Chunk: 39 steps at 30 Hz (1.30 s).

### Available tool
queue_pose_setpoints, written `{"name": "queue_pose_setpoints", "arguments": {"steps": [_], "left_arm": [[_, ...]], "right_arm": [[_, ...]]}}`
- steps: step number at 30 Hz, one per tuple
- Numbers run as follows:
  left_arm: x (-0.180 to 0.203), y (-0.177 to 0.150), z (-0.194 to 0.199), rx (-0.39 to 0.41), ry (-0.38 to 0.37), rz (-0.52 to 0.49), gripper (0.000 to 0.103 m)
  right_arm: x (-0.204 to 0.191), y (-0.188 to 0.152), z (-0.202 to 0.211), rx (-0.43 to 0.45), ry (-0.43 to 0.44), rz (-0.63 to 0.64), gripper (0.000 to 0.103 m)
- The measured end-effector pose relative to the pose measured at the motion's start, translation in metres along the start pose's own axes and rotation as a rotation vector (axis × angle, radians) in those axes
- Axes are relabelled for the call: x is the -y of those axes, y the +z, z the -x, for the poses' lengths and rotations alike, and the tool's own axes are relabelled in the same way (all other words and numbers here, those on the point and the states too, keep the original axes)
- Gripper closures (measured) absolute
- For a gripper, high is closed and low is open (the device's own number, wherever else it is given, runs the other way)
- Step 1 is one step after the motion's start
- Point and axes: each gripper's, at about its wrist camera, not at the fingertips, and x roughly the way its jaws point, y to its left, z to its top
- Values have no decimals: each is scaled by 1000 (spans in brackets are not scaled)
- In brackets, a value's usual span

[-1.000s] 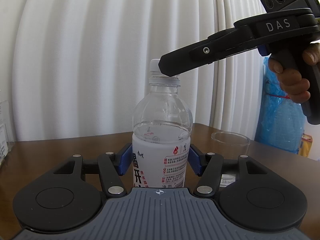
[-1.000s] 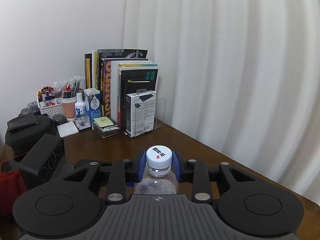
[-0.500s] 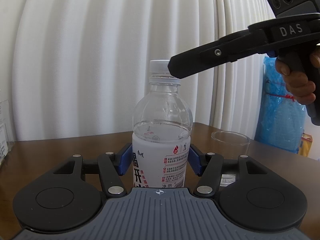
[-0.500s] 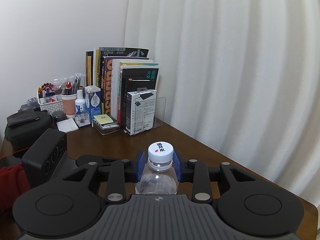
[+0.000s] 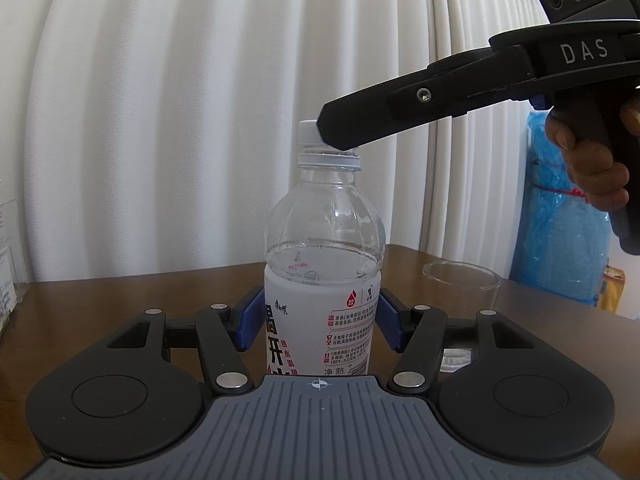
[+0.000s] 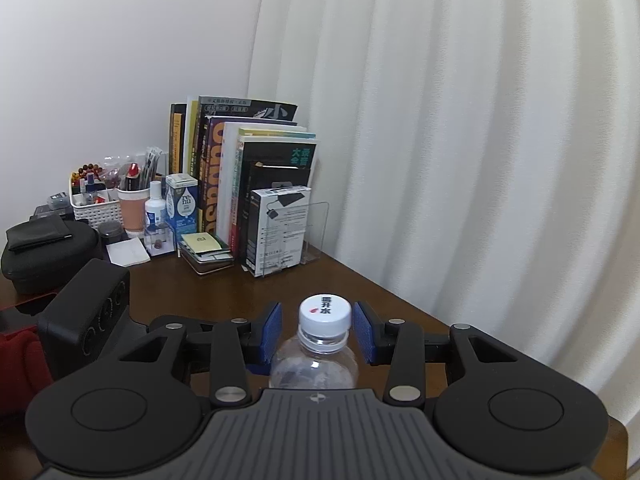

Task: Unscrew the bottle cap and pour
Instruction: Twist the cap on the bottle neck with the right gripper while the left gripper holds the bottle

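Right wrist view: R gripper angled down, jaws opening off cap

I see a brown wooden surface in front of me. A long white curtain with soft folds hangs behind it. Next to the curtain is a plain white wall. A row of books stands in the corner, with a little white basket full of small things beside them. A blue plastic bag sits off to the side.
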Motion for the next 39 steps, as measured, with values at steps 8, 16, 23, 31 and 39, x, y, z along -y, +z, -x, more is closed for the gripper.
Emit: {"name": "queue_pose_setpoints", "arguments": {"steps": [8, 16, 23, 31, 39], "left_arm": [[1, 1, -1, -2, 1, -1, 44], [4, 2, 0, -2, 2, -2, 44], [7, 1, 0, -1, 5, -2, 44], [6, 1, 1, -2, 3, 0, 44], [6, 0, 2, -2, 5, -3, 43]], "right_arm": [[-2, -2, 5, 13, -5, -9, 55], [-10, -6, 11, 8, 0, 6, 54], [-10, -2, 6, 26, -23, 4, 52], [-11, -8, 7, 21, -19, -10, 51], [-14, -8, 12, 33, -36, 7, 50]]}}
